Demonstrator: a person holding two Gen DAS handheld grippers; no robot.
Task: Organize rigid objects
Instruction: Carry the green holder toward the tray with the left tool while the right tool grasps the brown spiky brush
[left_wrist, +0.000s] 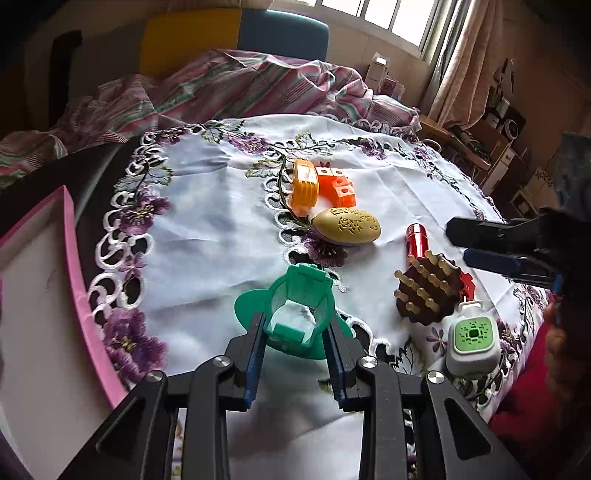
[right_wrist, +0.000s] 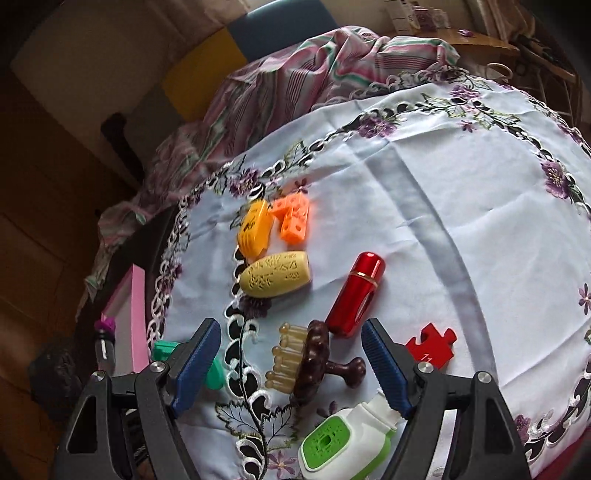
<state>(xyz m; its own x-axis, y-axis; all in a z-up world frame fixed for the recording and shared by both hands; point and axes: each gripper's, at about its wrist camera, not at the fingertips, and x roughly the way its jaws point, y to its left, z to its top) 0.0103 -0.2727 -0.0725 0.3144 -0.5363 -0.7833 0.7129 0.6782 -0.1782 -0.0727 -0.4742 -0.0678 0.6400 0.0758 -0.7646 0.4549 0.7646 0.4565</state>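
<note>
Okay, my left claw (left_wrist: 295, 332) grips the green strainer-like piece (left_wrist: 299, 314), blue pads pressed on both its sides, near the bench's front edge. Pink tray (left_wrist: 74, 258) sits off the bench's left edge, so I'd judge the carry goes left. Right claw (right_wrist: 291, 354) is wide, holding nothing, hovering over the brown pegged massager (right_wrist: 310, 358), whose handle points right; red tube (right_wrist: 354, 295) lies just beyond it.

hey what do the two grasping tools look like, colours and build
Both match: the left tool and right tool have black angular frames with triangular cut-outs, round silver bolt heads at the joints, and blue ribbed finger pads. No cables or markings show.
</note>
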